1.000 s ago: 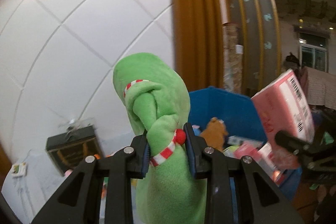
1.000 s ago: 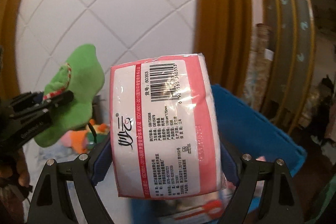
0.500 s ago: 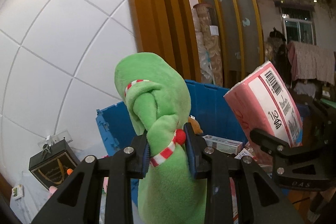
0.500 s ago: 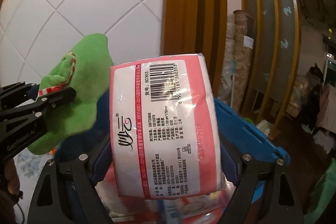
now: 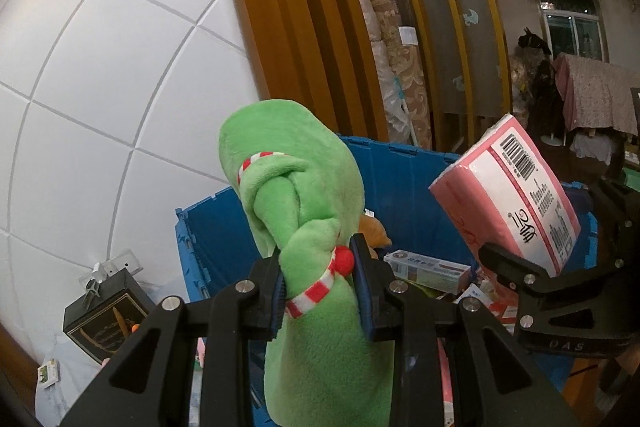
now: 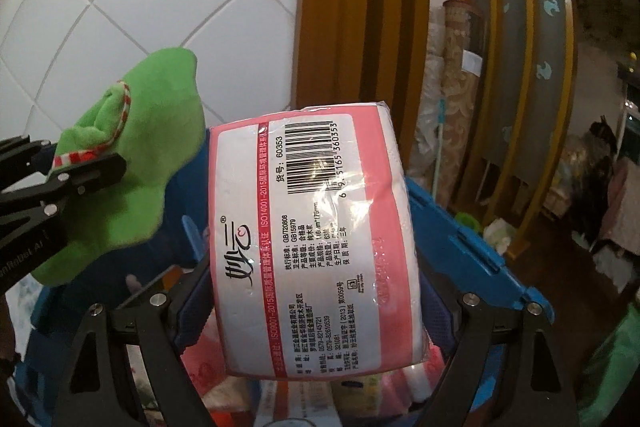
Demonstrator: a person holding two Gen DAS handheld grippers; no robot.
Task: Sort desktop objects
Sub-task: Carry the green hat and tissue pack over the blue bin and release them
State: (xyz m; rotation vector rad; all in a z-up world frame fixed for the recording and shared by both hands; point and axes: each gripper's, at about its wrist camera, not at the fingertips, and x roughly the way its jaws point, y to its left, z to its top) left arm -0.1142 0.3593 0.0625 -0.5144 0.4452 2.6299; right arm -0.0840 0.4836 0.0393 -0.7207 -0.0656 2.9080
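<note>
My left gripper (image 5: 320, 279) is shut on a green plush toy (image 5: 304, 195) with a red-and-white striped band, held upright in front of a blue plastic bin (image 5: 400, 195). My right gripper (image 6: 316, 291) is shut on a pink and white tissue pack (image 6: 316, 247) with a barcode, held over the same bin (image 6: 460, 239). In the left wrist view the tissue pack (image 5: 512, 195) is at the right, above the bin. In the right wrist view the plush toy (image 6: 132, 163) and the left gripper are at the left.
The bin holds several items: a long box (image 5: 428, 267), a brown plush (image 5: 374, 231) and pink packs (image 6: 216, 379). A black box (image 5: 104, 315) stands left of the bin by the white tiled wall (image 5: 100, 87). Wooden slats (image 5: 300, 27) rise behind.
Both grippers have moved toward the blue bin with their loads; the bin looks larger and more central now. The black box has slid left in the left view.
</note>
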